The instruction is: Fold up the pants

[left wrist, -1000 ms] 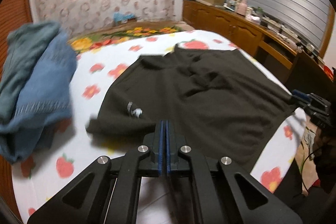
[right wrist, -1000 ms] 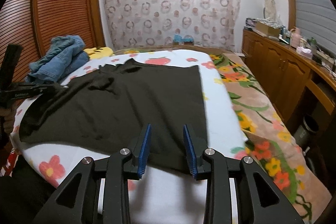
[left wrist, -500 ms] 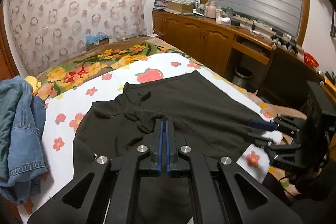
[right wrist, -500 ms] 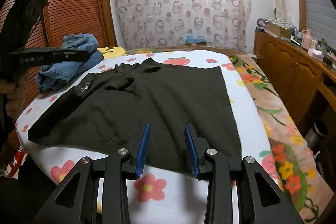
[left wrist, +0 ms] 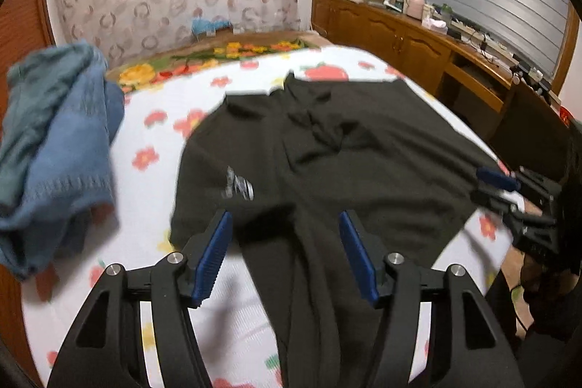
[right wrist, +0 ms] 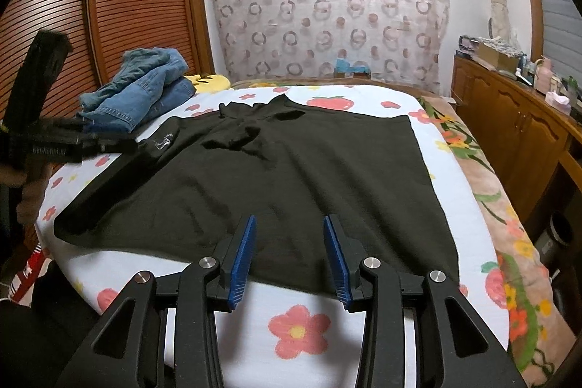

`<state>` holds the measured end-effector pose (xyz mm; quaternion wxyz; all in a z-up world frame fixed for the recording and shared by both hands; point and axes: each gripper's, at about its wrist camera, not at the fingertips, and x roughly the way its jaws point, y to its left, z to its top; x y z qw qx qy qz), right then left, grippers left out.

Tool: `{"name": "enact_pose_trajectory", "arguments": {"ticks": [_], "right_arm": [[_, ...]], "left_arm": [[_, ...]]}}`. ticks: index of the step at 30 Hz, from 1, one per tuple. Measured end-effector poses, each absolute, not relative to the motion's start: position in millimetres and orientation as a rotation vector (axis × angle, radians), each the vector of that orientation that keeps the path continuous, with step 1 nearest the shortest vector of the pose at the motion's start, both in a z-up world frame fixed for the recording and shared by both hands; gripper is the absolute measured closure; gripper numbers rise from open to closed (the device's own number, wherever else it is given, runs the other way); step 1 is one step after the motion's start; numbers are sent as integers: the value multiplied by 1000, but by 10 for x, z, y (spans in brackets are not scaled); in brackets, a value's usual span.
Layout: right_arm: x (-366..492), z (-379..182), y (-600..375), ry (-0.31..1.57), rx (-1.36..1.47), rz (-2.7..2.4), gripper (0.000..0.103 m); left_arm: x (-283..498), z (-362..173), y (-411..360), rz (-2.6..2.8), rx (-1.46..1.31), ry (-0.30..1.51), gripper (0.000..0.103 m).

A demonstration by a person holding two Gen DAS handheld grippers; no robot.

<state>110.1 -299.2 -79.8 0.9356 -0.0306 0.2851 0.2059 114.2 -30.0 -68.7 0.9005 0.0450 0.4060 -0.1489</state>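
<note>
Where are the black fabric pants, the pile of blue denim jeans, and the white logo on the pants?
black fabric pants (right wrist: 298, 177), right wrist view, middle of the spread cloth
pile of blue denim jeans (right wrist: 145, 86), right wrist view, top fold
white logo (left wrist: 238, 186), left wrist view, centre of the print

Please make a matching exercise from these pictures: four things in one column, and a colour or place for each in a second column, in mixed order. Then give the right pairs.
Things:
1. pants
2. jeans
3. bed sheet
4. cabinet

Descriptions:
A. white with red flowers
B. brown wood, along the wall beside the bed
C. black, spread flat on the bed
D. blue denim, piled near the slatted wardrobe doors

Pairs: 1-C, 2-D, 3-A, 4-B
</note>
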Motion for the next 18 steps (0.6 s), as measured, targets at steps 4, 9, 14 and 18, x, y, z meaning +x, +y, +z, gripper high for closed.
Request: {"name": "enact_pose_trajectory", "arguments": {"ticks": [4,9,14,18], "right_arm": [[1091,-803,-2994,585,-65,422,63],[1074,-796,-2985,583,-67,416,63],[1040,-788,-3062,576,-48,392,63],[1006,-783,-3139,568,-32,369,63]], "left_arm": [[1177,-882,-333,-338,86,897,73],[1221,-732,-475,-387,84,864,96],[1348,-373,-912,-466,141,806,98],[1473,-190,-1333,-533,182,788,98]]}}
